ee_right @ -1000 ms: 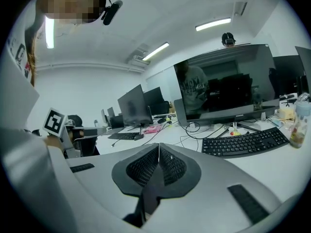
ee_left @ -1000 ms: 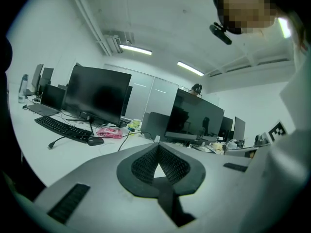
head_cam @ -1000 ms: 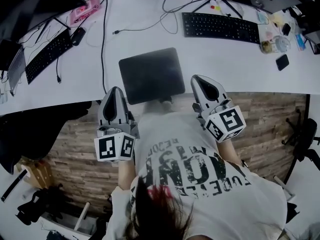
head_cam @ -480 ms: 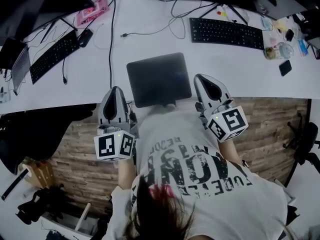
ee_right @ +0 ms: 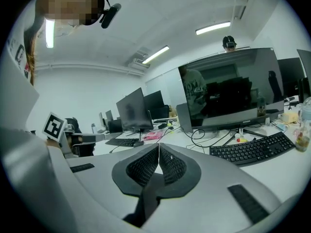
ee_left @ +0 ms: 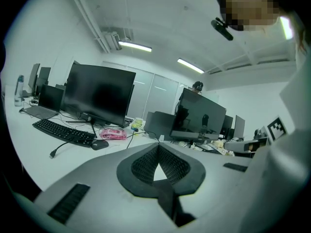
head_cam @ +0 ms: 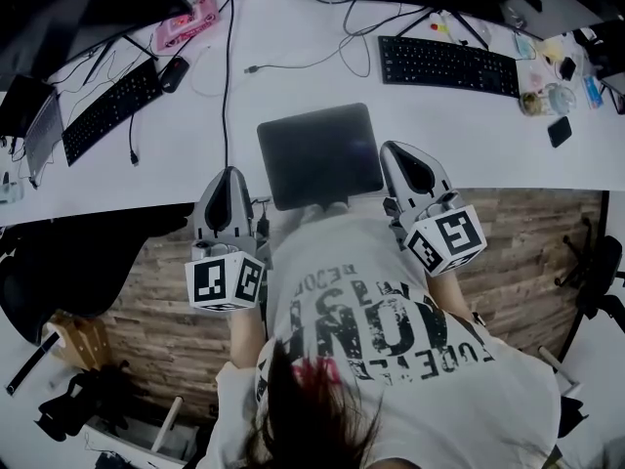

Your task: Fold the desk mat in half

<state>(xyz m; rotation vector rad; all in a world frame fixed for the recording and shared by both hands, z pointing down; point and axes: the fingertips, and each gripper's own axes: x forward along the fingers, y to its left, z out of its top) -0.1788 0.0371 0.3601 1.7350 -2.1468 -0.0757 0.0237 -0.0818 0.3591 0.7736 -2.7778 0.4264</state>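
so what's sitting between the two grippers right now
The dark desk mat, lying unfolded on the white desk. The head view shows it between the left gripper and the right gripper, both shut and empty.

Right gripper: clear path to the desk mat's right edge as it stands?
Probably yes. The right gripper sits just beside the desk mat's right edge, with only bare desk between them. Its jaws are shut and empty, so they'd need to open first.
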